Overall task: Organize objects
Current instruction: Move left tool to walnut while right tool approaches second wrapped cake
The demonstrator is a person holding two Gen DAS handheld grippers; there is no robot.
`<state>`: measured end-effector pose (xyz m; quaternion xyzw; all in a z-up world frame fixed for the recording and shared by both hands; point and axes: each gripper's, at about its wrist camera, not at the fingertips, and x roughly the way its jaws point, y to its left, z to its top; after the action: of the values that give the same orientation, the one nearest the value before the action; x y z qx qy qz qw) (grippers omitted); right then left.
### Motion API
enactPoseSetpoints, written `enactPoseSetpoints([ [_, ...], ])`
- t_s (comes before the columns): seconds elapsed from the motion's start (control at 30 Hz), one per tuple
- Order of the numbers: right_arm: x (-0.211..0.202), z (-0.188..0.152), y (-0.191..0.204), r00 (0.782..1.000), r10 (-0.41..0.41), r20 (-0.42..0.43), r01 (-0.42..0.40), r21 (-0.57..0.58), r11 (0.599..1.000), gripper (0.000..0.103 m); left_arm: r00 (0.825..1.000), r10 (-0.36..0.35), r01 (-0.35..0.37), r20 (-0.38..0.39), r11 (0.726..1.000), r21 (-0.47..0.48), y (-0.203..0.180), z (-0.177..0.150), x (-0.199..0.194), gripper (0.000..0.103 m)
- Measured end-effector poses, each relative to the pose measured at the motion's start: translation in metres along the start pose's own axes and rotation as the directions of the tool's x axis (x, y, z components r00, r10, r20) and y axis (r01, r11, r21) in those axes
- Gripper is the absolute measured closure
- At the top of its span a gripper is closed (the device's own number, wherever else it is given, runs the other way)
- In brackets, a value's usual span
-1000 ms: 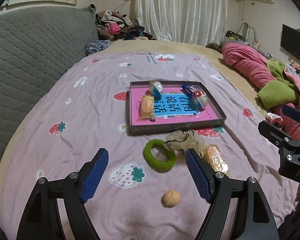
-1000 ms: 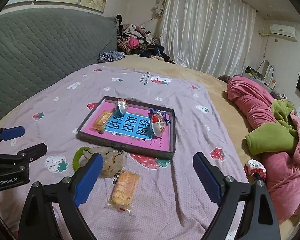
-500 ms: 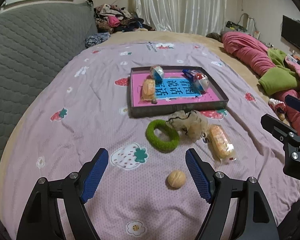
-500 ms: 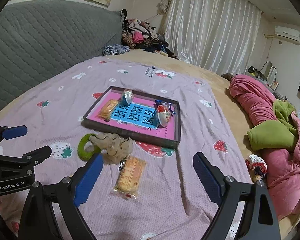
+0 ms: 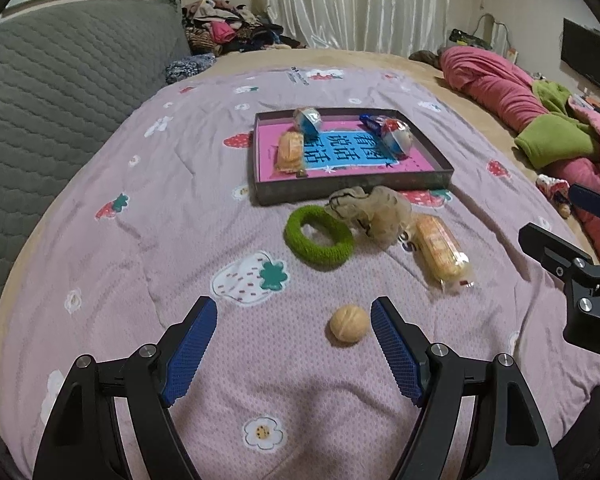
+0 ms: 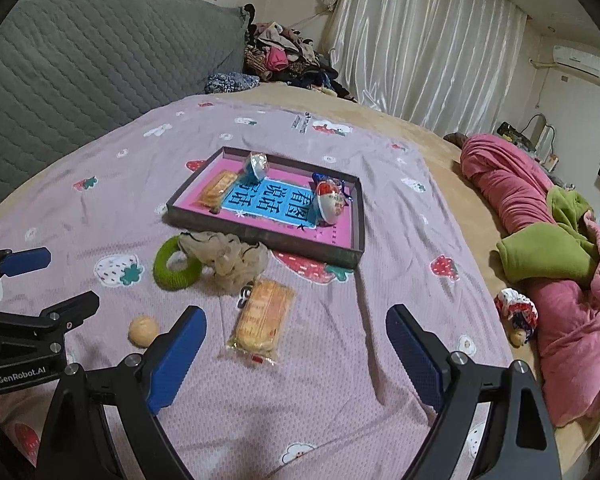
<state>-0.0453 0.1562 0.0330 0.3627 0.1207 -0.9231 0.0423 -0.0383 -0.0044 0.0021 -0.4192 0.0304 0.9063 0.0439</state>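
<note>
A shallow grey tray point(image 5: 352, 190) point(image 6: 260, 238) with a pink and blue bottom lies on the pink bedspread and holds a wrapped cracker pack point(image 5: 290, 152), two egg-shaped sweets and a blue wrapper. In front of it lie a green ring scrunchie point(image 5: 318, 236) point(image 6: 176, 266), a beige scrunchie point(image 5: 374, 214) point(image 6: 230, 258), a second cracker pack point(image 5: 442, 254) point(image 6: 262, 318) and a walnut point(image 5: 349, 325) point(image 6: 143, 331). My left gripper point(image 5: 294, 338) is open, with the walnut just inside its right finger. My right gripper point(image 6: 296, 344) is open and empty above the cracker pack's near end.
A grey quilted headboard point(image 5: 60, 92) runs along the left. A pink and green quilt heap point(image 6: 556, 248) lies at the right, with a small patterned item point(image 6: 516, 312) beside it. Clothes are piled at the far end point(image 6: 284, 56).
Both grippers have drawn back and lowered toward the bedspread. The walnut now sits close to my left gripper's right finger. No object has moved.
</note>
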Motion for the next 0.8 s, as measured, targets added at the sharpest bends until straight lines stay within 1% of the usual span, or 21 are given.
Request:
enactPoseSetpoints([
  [0.23,0.0,-0.006,0.001,1.0,0.002,-0.012,-0.002,-0.001,1.0,0.012,1.0,-0.014,0.015,-0.012,0.999,0.03,-0.01,-0.015,0.002,0.023],
  [0.47,0.003,-0.011,0.001,1.0,0.009,-0.027,-0.008,0.002,1.0,0.012,1.0,-0.005,0.006,-0.029,1.0,0.02,-0.011,-0.027,0.006,0.023],
  [0.8,0.007,-0.02,0.009,0.999,0.022,-0.046,-0.022,-0.013,1.0,0.012,0.998,-0.026,0.028,-0.059,0.999,0.034,-0.023,-0.038,0.015,0.023],
])
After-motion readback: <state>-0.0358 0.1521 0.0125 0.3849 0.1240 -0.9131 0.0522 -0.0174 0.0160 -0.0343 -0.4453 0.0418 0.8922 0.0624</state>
